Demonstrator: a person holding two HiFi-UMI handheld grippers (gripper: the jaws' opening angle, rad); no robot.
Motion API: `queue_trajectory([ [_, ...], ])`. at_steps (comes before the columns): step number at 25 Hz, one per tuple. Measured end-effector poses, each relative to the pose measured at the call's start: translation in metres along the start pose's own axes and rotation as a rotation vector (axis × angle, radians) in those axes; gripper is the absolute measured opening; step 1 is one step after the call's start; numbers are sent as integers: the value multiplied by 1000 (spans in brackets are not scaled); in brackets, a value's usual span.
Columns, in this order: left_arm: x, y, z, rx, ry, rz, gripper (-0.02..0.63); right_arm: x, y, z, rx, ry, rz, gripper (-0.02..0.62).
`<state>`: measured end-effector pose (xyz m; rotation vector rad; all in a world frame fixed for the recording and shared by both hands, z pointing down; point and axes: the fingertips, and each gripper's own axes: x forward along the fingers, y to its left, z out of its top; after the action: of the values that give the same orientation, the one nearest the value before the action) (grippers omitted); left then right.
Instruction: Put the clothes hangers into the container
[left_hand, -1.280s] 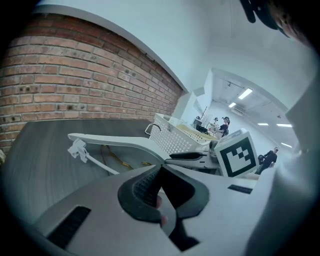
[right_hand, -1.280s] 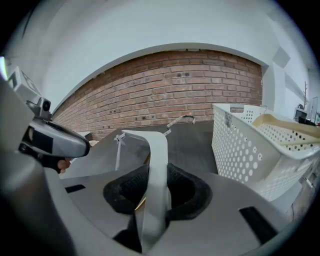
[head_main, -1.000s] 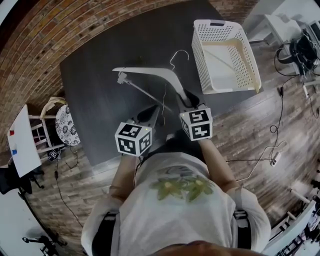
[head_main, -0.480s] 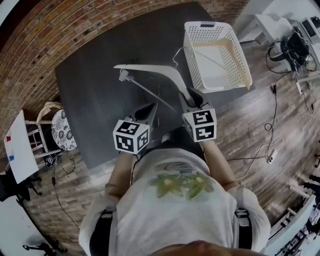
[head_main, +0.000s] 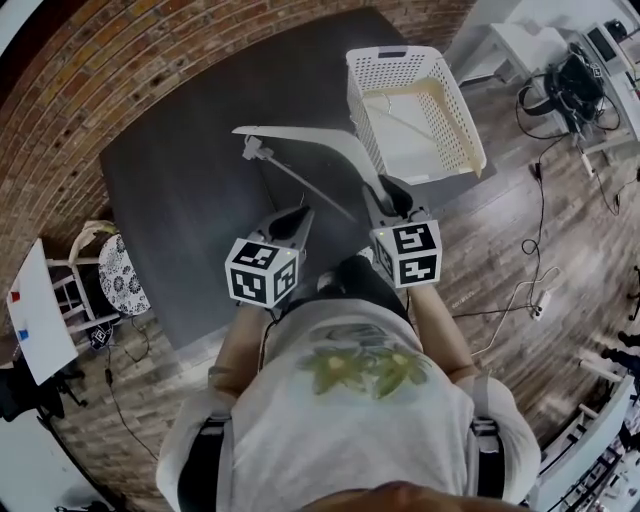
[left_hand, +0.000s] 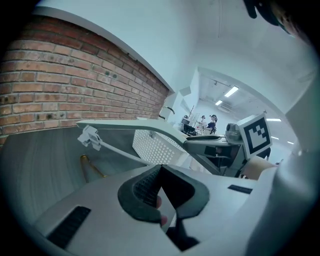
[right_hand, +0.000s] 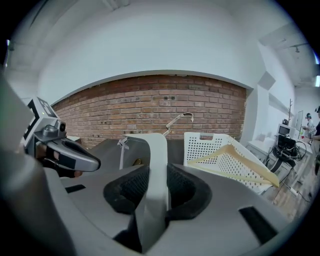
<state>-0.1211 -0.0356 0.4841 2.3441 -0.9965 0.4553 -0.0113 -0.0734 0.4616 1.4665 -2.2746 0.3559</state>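
A white plastic hanger (head_main: 300, 140) hangs above the dark table (head_main: 170, 200). My right gripper (head_main: 385, 192) is shut on one end of it, and its arm runs up between the pads (right_hand: 156, 150). The metal hook (right_hand: 179, 119) reaches toward the white perforated basket (head_main: 365, 105) at the table's far right corner. A pale wooden hanger (head_main: 425, 95) lies inside the basket (right_hand: 205, 145). My left gripper (head_main: 298, 218) hovers beside the right one, shut with nothing in it (left_hand: 160, 167). The white hanger (left_hand: 135, 126) passes in front of it.
A small brass-coloured item (left_hand: 90, 167) lies on the table under the hanger. A chair with a patterned cushion (head_main: 125, 275) and a white board (head_main: 40, 310) stand left of the table. Cables (head_main: 540, 290) run over the wooden floor at right.
The right gripper has lifted the white hanger and carried it nearer the basket, so the hook now sits at its rim. The left gripper has risen a little alongside.
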Motion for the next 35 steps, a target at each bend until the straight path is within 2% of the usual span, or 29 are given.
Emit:
queue_trajectory([
  [13, 38, -38, 29, 56, -1, -82, 29, -31, -62, 17, 19, -45, -102, 127],
  [35, 83, -68, 59, 112, 3, -120, 29, -63, -170, 22, 72, -73, -243, 127],
])
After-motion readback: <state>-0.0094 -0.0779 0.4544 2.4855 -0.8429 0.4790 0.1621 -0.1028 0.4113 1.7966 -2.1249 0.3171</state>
